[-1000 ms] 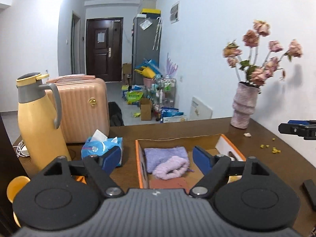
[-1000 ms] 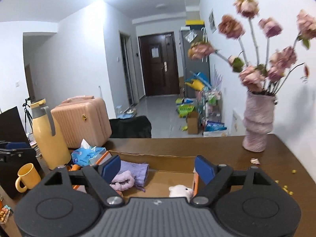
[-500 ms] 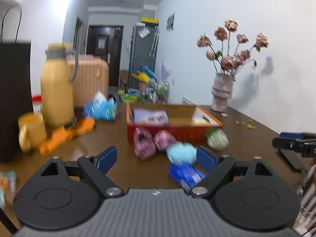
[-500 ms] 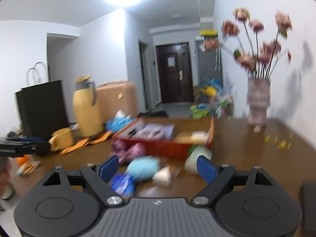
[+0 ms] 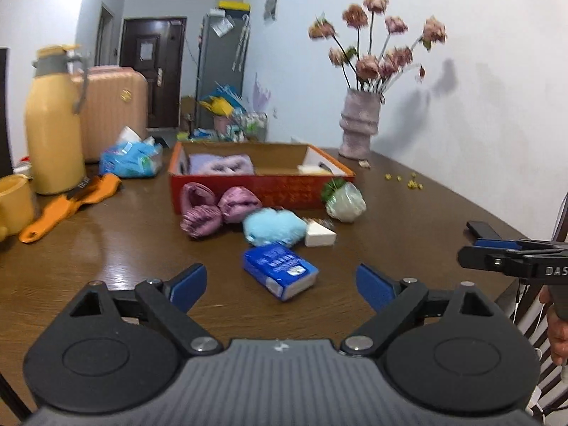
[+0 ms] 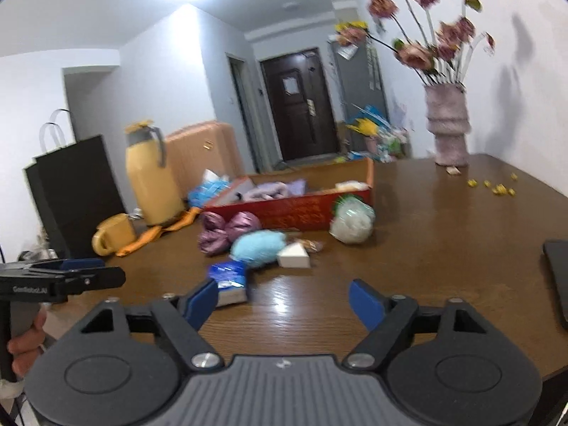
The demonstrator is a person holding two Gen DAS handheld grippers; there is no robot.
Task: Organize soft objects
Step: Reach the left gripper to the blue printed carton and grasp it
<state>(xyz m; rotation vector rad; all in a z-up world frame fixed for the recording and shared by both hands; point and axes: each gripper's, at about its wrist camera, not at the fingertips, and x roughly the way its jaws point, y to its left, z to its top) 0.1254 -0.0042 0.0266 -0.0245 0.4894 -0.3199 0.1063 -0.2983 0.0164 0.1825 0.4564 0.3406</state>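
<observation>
A red cardboard box (image 5: 262, 188) (image 6: 301, 209) with purple cloths inside stands mid-table. In front of it lie two purple pouches (image 5: 213, 209) (image 6: 227, 230), a fluffy light-blue toy (image 5: 273, 227) (image 6: 257, 246), a white wedge (image 5: 319, 236) (image 6: 294, 257), a white-green bundle (image 5: 344, 200) (image 6: 351, 223) and a blue tissue pack (image 5: 280, 269) (image 6: 229, 280). My left gripper (image 5: 280, 282) hangs over the near table edge, jaws opening wide, nothing between them. My right gripper (image 6: 284, 301) is beside it, jaws closing with only bare table between them; the tissue pack sits just beyond its left finger.
A yellow thermos (image 5: 53, 120), yellow mug (image 6: 113, 234), orange cloth (image 5: 67, 206) and blue tissue bag (image 5: 131, 158) stand at the left. A vase of dried flowers (image 5: 358, 127) stands by the right wall. A dark phone (image 6: 557, 277) lies at right, a black bag (image 6: 71, 191) far left.
Both grippers have pulled back from above the box and dropped toward the near table edge. The loose items in front of the box have come into view.
</observation>
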